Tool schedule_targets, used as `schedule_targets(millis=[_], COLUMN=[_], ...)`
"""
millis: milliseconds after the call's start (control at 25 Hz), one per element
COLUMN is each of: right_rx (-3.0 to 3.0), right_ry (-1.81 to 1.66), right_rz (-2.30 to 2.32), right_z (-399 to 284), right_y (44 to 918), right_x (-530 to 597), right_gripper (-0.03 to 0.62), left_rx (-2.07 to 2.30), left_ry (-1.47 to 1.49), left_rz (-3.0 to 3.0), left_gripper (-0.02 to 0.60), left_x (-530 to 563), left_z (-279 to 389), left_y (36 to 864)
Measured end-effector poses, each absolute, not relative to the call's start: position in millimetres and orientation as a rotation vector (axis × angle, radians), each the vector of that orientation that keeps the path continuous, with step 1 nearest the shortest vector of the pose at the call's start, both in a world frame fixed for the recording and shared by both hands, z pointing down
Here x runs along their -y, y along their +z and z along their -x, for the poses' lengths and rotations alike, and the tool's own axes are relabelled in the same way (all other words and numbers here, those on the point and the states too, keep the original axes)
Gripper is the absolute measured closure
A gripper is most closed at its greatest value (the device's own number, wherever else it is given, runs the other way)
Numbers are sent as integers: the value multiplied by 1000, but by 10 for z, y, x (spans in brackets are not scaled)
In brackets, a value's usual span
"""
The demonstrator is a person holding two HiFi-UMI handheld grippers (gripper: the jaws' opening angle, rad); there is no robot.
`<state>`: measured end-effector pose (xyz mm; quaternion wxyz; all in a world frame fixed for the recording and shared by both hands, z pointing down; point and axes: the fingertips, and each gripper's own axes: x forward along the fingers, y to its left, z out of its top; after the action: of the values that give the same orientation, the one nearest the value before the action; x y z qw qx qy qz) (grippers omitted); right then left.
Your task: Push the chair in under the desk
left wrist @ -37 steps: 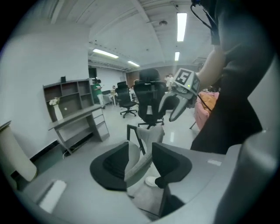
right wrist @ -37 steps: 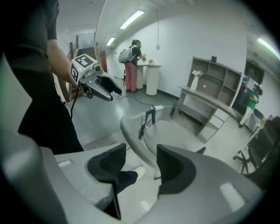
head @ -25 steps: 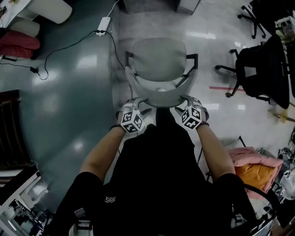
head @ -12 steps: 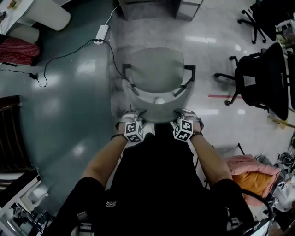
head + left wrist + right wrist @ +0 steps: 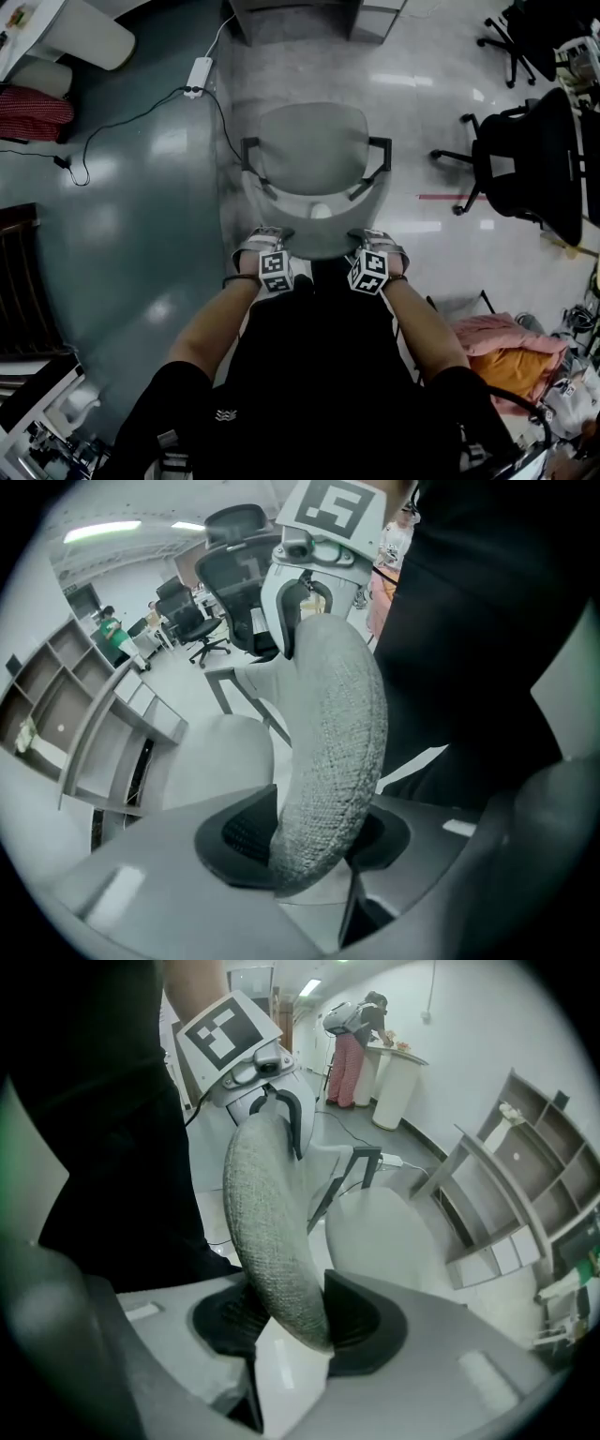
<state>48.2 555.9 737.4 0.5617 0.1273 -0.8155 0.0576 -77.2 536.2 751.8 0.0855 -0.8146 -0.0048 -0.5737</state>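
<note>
Chair back (image 5: 317, 242) pinched by left tongs (image 5: 272, 239), right tongs (image 5: 368, 239) (jaws closing; earlier wider)

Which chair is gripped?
The grey chair straight ahead: the left gripper and right gripper have just been closing on its backrest. Black chairs at right stand untouched.

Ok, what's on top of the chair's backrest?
The left gripper and right gripper straddle the backrest's top edge, jaws just closed onto it. The person's dark top hides its rear face.
</note>
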Motion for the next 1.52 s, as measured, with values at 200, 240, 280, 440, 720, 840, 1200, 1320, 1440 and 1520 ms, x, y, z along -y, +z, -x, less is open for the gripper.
schedule_targets(millis=[200, 240, 280, 440, 720, 840, 1200, 1320, 1440, 1520], right_rx=[1920, 1921, 1922, 1920, 1927, 1936, 1969, 1980, 1976, 1973], right_ry=[153, 150, 147, 140, 137, 148, 162, 158, 163, 168], right_rz=[-331, -336, -339, -333, -315, -321, -288, -282, -278, -273], right_z=[-493, -506, -521, -536, -577, -565, -472, -456, -460, -441], right_y=[7356, 7345, 7333, 7302, 7288, 7262, 7176, 7144, 7144, 7165], right_x=[-5494, -5467, -5433, -5272, -5005, -4824, -4301, -4170, -4033, -3958], right_gripper=[434, 434, 434, 439, 439, 439, 441, 442, 442, 442], left_rx=[10, 5, 1, -3, -1, -14, -54, -45, -42, -33], left_ry=[-1773, -1772, -1768, -1770, -1795, -1801, -1846, -1851, -1856, -1858], left_rz=[2468, 2471, 2472, 2470, 2467, 2460, 2460, 2463, 2467, 2467], left_gripper=[411, 411, 411, 416, 419, 418, 408, 408, 408, 408], left_x=[-5333, -5308, -5273, -5108, -4856, -4671, -4104, -3964, -3828, -3748], left_z=[770, 757, 741, 728, 689, 706, 791, 795, 790, 807], left_y=[7498, 7489, 7481, 7443, 7417, 7403, 7341, 7307, 7311, 7327])
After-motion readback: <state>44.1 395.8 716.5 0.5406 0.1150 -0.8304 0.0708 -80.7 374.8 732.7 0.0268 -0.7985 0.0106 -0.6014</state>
